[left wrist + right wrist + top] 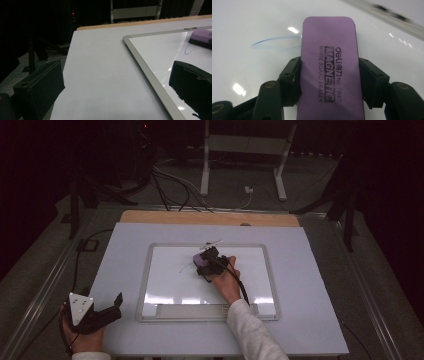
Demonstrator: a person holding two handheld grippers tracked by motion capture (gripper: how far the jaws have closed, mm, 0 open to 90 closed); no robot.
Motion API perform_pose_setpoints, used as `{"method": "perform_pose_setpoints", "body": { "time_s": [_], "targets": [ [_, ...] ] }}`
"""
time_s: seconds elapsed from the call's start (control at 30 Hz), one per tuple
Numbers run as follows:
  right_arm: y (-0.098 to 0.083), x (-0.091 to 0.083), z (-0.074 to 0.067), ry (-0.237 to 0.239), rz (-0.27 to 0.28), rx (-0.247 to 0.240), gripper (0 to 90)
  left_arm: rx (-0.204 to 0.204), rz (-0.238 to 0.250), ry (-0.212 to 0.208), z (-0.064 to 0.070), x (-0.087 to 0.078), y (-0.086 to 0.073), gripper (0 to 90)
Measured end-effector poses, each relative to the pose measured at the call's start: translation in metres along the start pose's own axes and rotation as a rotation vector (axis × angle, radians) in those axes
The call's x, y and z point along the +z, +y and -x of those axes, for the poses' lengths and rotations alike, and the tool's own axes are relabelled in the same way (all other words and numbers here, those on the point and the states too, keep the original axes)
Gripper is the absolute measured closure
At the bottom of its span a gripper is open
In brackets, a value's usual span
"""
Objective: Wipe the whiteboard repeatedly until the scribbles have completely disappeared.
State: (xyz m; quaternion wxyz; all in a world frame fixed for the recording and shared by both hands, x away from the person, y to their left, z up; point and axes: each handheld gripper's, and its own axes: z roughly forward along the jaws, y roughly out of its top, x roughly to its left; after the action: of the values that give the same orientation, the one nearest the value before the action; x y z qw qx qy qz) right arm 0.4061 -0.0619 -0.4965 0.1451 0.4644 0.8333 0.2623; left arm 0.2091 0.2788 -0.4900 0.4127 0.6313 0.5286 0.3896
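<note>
The right gripper is clamped on a purple rectangular magnetic whiteboard eraser, its two black jaws pressing the long sides from either flank, with the printed top face turned up between them and most of the eraser's length reaching out beyond the fingertips. The eraser lies flat on the glossy white surface of an aluminium-framed whiteboard, in its upper middle part, and a thin curved blue pen stroke runs on the board just off one side of the eraser's far end, beyond the fingertip on that flank. In the high view the same gripper sits over the board with the person's hand and pale sleeve behind it. The left gripper rests on the pale grey table cover near the board's near corner, its jaws spread wide apart and grasping nothing; bare cover lies between them, and the board's metal frame passes just inside one fingertip
</note>
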Motion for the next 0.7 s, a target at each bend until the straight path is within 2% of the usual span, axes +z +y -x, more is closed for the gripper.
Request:
{"method": "perform_pose_setpoints", "body": {
  "time_s": [0.03,0.07,0.17,0.27,0.33,0.37,0.4,0.5,0.53,0.57,0.6,0.63,0.67,0.7],
  "targets": [
    [0.001,0.001,0.001,-0.006,-0.003,0.012,41.2,-0.001,-0.001,0.0,0.0,0.0,0.0,0.5],
    [0.002,0.001,-0.002,-0.017,-0.006,0.0,41.2,-0.002,-0.001,0.0,0.0,0.001,0.0,0.5],
    [0.003,0.002,-0.014,0.064,-0.001,-0.088,41.2,0.004,-0.004,-0.002,0.001,0.001,0.0,0.5],
    [0.003,0.002,-0.031,0.157,-0.011,-0.212,41.2,0.006,-0.002,-0.002,0.001,0.001,0.0,0.5],
    [0.004,0.001,-0.036,0.174,-0.023,-0.241,41.3,0.003,-0.001,0.0,0.001,0.0,0.0,0.5],
    [0.005,0.002,-0.034,0.177,-0.026,-0.231,41.3,0.002,-0.001,0.001,0.001,0.0,0.0,0.6],
    [0.006,0.002,-0.031,0.146,-0.028,-0.211,41.3,0.002,0.0,0.001,0.0,0.0,0.0,0.5],
    [0.009,0.004,-0.015,0.034,-0.034,-0.063,41.3,0.001,0.0,0.002,-0.001,-0.001,0.0,0.5],
    [0.01,0.004,-0.01,-0.005,-0.035,-0.023,41.4,0.0,0.0,0.002,-0.001,-0.001,0.0,0.5],
    [0.01,0.004,-0.006,-0.022,-0.036,0.002,41.4,-0.002,0.0,0.002,-0.001,0.0,0.0,0.5],
    [0.01,0.005,-0.005,-0.021,-0.036,0.015,41.4,-0.002,0.0,0.001,-0.001,0.0,0.0,0.5],
    [0.01,0.004,-0.007,-0.032,-0.034,-0.001,41.4,-0.002,-0.001,0.001,-0.001,0.0,0.0,0.5],
    [0.01,0.004,-0.011,-0.024,-0.032,-0.023,41.4,-0.002,-0.002,0.0,0.0,0.0,0.0,0.5],
    [0.011,0.004,-0.014,0.01,-0.036,-0.039,41.4,-0.001,-0.002,0.0,0.0,0.001,0.0,0.5]
  ]
}}
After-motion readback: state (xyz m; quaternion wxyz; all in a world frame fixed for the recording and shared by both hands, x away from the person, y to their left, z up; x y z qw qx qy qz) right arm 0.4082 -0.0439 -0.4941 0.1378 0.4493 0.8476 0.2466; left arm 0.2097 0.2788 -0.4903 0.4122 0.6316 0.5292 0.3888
